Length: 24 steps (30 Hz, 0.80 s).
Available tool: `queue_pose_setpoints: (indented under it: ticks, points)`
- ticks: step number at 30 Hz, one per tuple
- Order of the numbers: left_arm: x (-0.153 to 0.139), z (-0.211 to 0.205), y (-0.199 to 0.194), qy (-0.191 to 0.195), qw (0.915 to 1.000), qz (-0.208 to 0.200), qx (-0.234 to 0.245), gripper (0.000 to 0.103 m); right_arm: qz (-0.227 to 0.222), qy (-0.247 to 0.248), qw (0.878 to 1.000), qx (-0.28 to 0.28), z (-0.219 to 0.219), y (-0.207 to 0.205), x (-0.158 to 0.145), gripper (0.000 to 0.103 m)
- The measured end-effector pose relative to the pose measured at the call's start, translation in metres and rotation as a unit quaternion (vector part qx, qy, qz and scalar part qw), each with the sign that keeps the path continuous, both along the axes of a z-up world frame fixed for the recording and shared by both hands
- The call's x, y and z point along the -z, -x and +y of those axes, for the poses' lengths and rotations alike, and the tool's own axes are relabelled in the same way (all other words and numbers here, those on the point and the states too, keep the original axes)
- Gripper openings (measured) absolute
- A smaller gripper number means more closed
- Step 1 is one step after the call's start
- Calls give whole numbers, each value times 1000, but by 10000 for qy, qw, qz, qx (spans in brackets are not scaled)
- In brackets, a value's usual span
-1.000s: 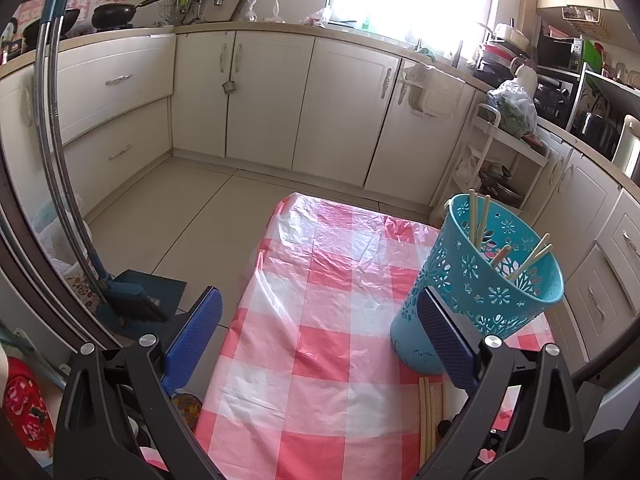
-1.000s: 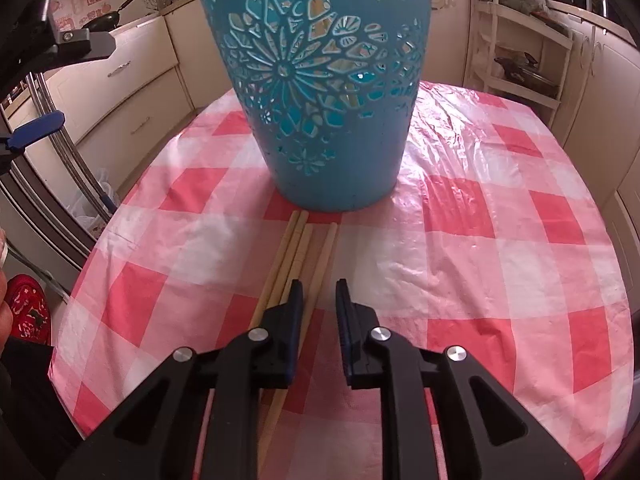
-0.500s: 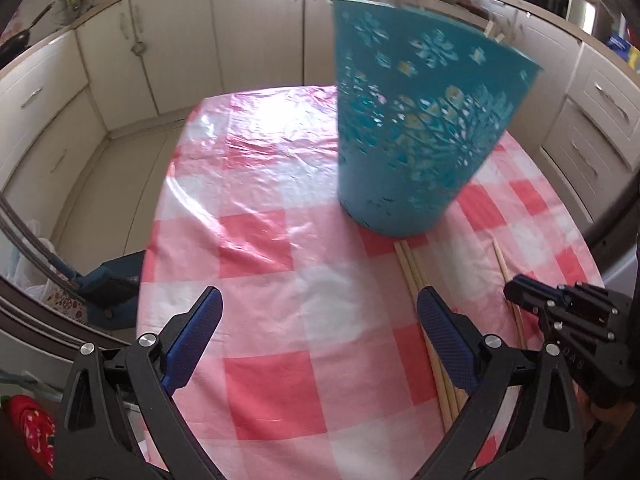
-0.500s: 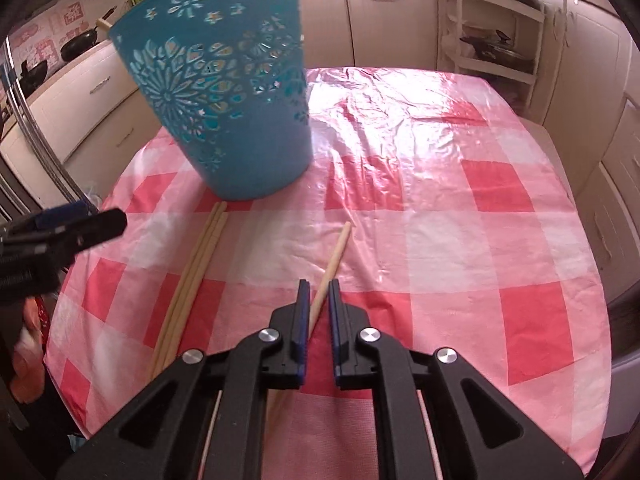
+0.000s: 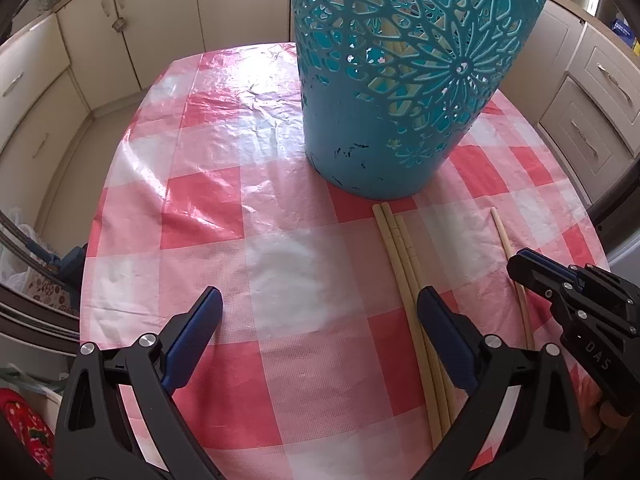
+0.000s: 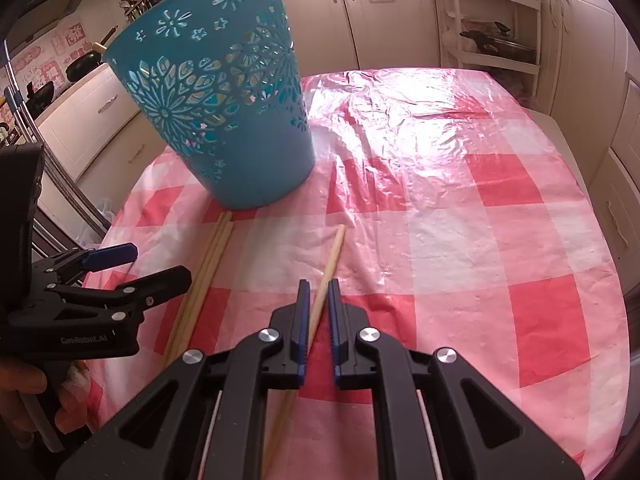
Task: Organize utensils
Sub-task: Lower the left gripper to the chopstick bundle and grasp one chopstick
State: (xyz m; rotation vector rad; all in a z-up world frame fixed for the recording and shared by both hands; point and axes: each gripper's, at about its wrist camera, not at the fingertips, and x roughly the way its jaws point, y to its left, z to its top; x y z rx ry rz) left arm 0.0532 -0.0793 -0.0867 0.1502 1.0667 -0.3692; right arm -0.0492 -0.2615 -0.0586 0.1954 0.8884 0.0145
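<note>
The right gripper has dragged one pale wooden chopstick aside, jaws clenched on it. The left gripper has dropped toward the three-chopstick bundle beside the teal perforated plastic basket, jaws released.

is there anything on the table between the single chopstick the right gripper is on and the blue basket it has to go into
Nothing visible does. The right gripper is closed on the lone chopstick, and only bare checked tablecloth lies between it and the blue basket. The other three chopsticks lie off to the left, by the open left gripper.

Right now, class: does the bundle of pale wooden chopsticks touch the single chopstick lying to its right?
Apart. In the left wrist view, bare checked tablecloth separates the bundle from the single chopstick.
</note>
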Motion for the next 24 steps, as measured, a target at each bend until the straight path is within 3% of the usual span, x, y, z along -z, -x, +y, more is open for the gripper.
queue_pose_setpoints:
  ticks: [20, 24]
  points:
    - [2, -9, -11, -330, 9993, -129, -83, 93, -55, -18, 10000, -56, 2, 1, 0, 18]
    - [0, -16, -9, -304, 9993, -227, 11, 82, -59, -63, 10000, -47, 2, 1, 0, 18]
